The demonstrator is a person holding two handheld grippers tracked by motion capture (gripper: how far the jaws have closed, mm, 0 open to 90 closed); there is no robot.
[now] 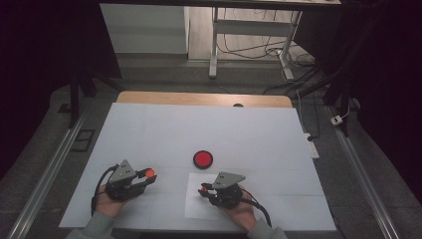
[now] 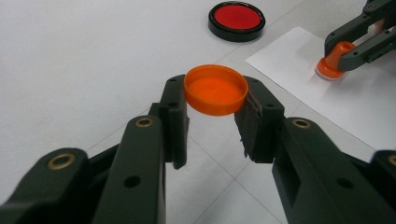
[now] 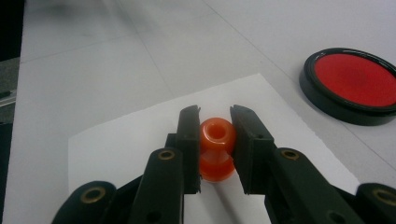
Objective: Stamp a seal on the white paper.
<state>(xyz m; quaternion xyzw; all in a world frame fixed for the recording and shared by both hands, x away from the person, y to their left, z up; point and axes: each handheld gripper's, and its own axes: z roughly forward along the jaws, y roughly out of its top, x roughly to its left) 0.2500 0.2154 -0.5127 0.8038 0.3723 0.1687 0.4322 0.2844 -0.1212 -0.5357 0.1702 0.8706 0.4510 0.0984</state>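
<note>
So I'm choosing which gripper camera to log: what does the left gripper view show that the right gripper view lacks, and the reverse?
Left gripper view alone: the orange cap clamped in the left gripper, and the right gripper seen farther off. Right gripper view alone: the hole in the top of the orange stamp, seen close between the jaws. Both: the stamp standing on the white paper, and the red ink pad.

Orange cap point(image 2: 215, 89), orange stamp point(image 3: 216, 148), red pad in a black rim point(image 3: 355, 84), white paper point(image 3: 116, 154).
</note>
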